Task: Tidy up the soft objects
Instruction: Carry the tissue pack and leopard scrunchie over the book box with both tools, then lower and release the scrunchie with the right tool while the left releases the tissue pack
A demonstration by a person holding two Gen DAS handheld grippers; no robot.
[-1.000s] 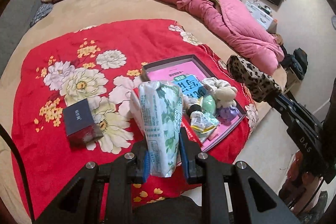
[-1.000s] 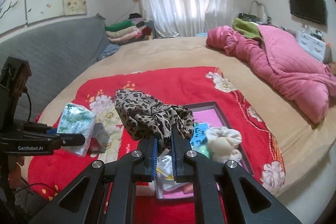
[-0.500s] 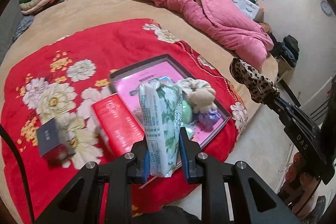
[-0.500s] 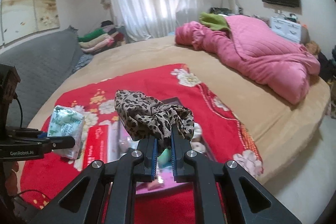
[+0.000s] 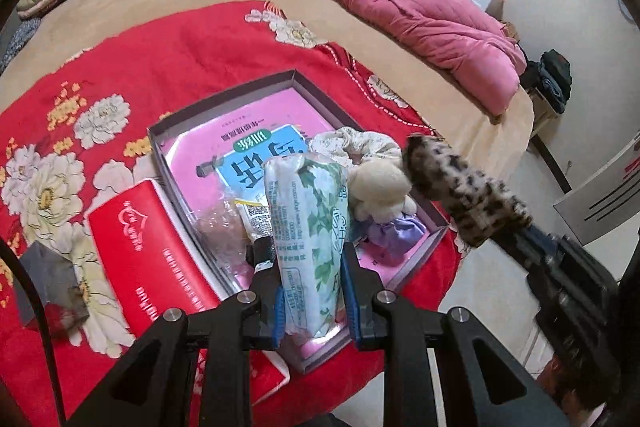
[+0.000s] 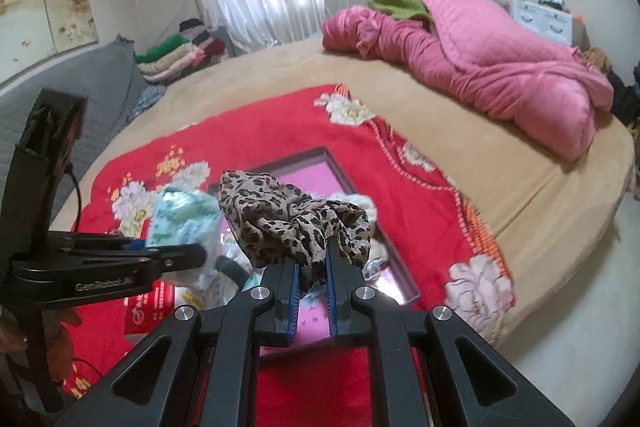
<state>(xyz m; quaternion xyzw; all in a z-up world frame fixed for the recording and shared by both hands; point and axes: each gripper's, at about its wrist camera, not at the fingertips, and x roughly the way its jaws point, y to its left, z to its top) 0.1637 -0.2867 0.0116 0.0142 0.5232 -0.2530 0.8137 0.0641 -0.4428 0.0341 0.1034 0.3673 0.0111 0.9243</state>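
Note:
My left gripper (image 5: 310, 259) is shut on a green-and-white tissue pack (image 5: 308, 219) and holds it upright above the near end of a shallow grey box (image 5: 224, 107) with a pink bottom. My right gripper (image 6: 312, 259) is shut on a leopard-print scrunchie (image 6: 296, 223), to the right of the box; the scrunchie also shows in the left wrist view (image 5: 460, 187). The tissue pack shows in the right wrist view (image 6: 184, 219). In the box lie a cream scrunchie (image 5: 356, 143), a cream plush (image 5: 380, 187), a purple scrunchie (image 5: 396, 231) and a blue packet (image 5: 256, 159).
A red flat box (image 5: 148, 247) lies left of the grey box on the red flowered blanket (image 5: 160, 59). A small dark box (image 5: 48, 279) sits further left. A pink quilt (image 5: 420, 7) lies at the back right of the bed. The bed edge drops off on the right.
Both grippers have moved to the right and closer over the grey box, each still holding its object. The tissue pack now hangs over the box's near end.

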